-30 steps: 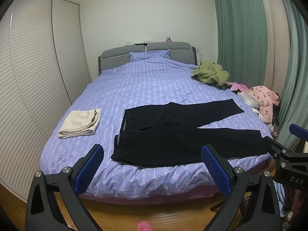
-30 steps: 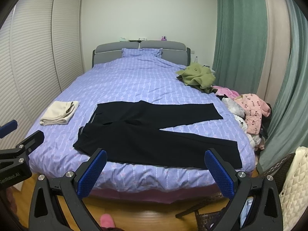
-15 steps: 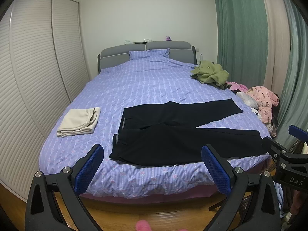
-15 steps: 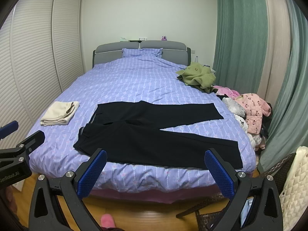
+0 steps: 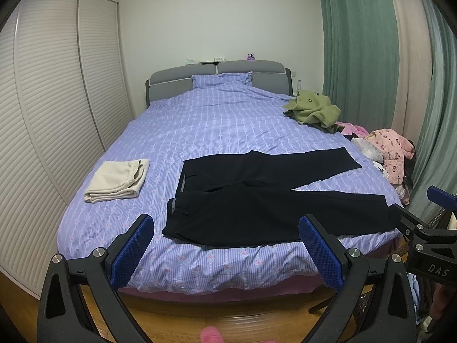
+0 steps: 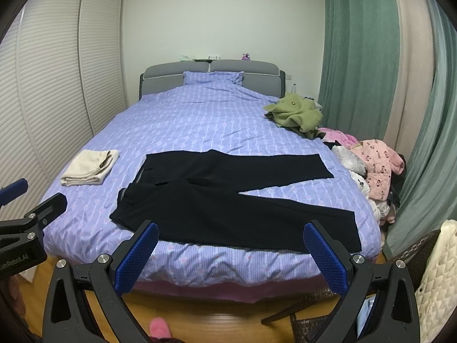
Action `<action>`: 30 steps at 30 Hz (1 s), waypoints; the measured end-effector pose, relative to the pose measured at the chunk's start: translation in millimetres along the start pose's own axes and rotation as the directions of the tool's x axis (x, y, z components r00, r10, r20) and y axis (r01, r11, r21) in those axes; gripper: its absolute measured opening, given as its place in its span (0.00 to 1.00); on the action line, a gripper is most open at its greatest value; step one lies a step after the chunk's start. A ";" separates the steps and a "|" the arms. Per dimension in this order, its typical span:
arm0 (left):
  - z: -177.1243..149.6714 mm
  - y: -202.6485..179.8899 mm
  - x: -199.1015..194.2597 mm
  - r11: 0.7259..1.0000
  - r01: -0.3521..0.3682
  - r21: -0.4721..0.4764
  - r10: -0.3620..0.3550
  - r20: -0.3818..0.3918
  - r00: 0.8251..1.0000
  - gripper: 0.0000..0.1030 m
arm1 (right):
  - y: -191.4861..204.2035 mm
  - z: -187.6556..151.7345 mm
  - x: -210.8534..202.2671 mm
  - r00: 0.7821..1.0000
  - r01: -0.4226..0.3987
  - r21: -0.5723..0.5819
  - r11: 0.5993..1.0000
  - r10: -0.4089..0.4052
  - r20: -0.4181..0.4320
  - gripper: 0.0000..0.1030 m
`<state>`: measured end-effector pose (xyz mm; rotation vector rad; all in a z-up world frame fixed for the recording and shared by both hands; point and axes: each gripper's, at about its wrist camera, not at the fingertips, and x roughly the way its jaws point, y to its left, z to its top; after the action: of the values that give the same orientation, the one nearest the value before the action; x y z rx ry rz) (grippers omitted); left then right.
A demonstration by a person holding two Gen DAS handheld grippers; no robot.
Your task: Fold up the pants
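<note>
Black pants [image 5: 265, 197] [image 6: 228, 197] lie spread flat near the foot of the bed [image 5: 217, 125] [image 6: 200, 123], waistband to the left, the two legs splayed apart to the right. My left gripper [image 5: 225, 243] hangs open in front of the foot edge, short of the pants, nothing between its blue pads. My right gripper [image 6: 231, 248] is also open and empty, level with the near leg's hem side. Each gripper shows at the edge of the other's view.
A folded cream garment [image 5: 117, 180] [image 6: 90, 167] lies left of the pants. A green garment [image 5: 312, 110] [image 6: 295, 113] sits at the bed's far right. A pile of pink clothes [image 6: 374, 168] sits right of the bed, beside green curtains [image 6: 357, 57]. Wardrobe doors [image 5: 57, 114] line the left.
Both views have shifted only slightly; the pants and both open grippers look the same.
</note>
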<state>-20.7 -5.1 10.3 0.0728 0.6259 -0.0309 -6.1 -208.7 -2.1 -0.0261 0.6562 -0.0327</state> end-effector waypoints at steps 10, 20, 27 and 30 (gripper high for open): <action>0.9 -0.2 1.2 1.000 0.003 -0.004 -0.003 -0.005 1.000 1.00 | 0.3 0.7 2.8 1.000 -0.007 -0.004 1.000 0.007 -0.009 1.00; 0.1 1.7 18.7 1.000 -0.013 -0.014 0.012 -0.044 0.999 1.00 | -2.3 -0.7 15.9 0.999 -0.012 -0.008 1.000 0.012 -0.040 1.00; -6.2 8.8 42.7 0.998 -0.053 -0.027 0.050 -0.087 0.995 1.00 | 0.9 -6.1 44.3 0.996 -0.025 -0.009 1.000 0.024 -0.083 1.00; -13.5 18.5 59.3 0.996 -0.082 -0.030 0.079 -0.105 0.991 1.00 | 6.7 -12.1 63.3 0.993 -0.046 -0.002 0.999 0.045 -0.106 1.00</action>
<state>20.4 14.0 -34.3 0.0671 0.7268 0.0619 36.8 -204.7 -50.5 -0.0133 0.7627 0.0113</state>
